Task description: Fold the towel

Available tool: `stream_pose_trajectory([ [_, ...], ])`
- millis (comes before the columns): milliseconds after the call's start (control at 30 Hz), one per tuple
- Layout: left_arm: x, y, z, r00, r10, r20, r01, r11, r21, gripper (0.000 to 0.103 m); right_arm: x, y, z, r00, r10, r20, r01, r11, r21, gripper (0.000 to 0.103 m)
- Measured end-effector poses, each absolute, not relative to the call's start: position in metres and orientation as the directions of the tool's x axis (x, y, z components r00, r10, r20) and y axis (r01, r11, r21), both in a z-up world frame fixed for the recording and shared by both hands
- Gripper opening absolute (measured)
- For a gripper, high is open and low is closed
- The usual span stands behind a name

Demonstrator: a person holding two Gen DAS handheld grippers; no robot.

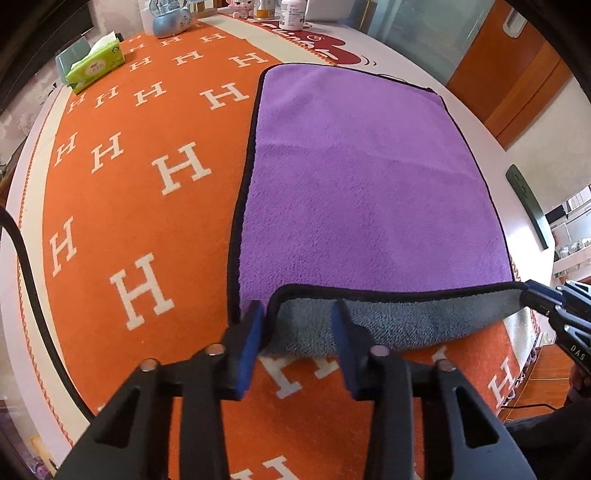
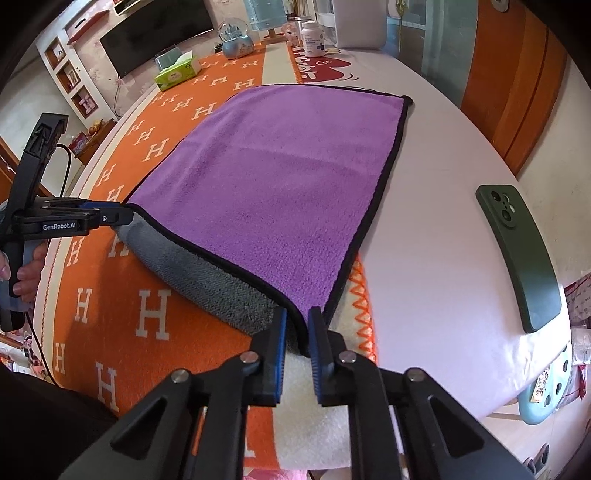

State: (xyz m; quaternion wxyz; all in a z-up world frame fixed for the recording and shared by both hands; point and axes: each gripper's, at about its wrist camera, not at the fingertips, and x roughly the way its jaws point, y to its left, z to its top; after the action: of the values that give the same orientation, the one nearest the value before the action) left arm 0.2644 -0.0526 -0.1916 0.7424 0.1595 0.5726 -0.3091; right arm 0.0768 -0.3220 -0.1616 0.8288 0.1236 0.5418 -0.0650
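A purple towel (image 1: 362, 184) with a grey underside and black trim lies on the orange H-pattern cloth (image 1: 140, 206); it also shows in the right wrist view (image 2: 280, 177). Its near edge is lifted off the cloth, grey side showing. My left gripper (image 1: 298, 325) has its jaws wide apart around the near left corner, the towel edge between the pads. In the right wrist view the left gripper (image 2: 127, 216) looks closed on that corner. My right gripper (image 2: 297, 332) is shut on the near right corner; it also shows in the left wrist view (image 1: 526, 291).
A dark green phone (image 2: 521, 254) lies on the white table (image 2: 436, 206) right of the towel. A green tissue box (image 1: 94, 64), a silver globe ornament (image 1: 171, 20) and a white pill bottle (image 1: 293, 14) stand at the far end. The table edge curves close on the right.
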Motion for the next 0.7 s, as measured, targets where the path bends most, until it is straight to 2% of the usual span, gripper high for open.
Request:
stream_pose_trajectory([
  [67, 0.264, -0.054, -0.193, 0.153, -0.265, -0.952, 0.636, 0.763, -0.110, 0.014, 0.077, -0.322, -0.161, 0.405, 0.026, -0.914, 0.238, 0.962, 0.133, 0.009],
  [167, 0.265, -0.051, -0.192, 0.157, -0.263, -0.952, 0.625, 0.773, -0.111, 0.009, 0.077, -0.323, -0.160, 0.408, 0.028, -0.913, 0.231, 0.964, 0.133, 0.007],
  [700, 0.268, -0.051, -0.183, 0.166, -0.237, -0.957, 0.610, 0.787, -0.089, 0.004, 0.081, -0.324, -0.150, 0.413, 0.027, -0.910, 0.217, 0.968, 0.127, 0.004],
])
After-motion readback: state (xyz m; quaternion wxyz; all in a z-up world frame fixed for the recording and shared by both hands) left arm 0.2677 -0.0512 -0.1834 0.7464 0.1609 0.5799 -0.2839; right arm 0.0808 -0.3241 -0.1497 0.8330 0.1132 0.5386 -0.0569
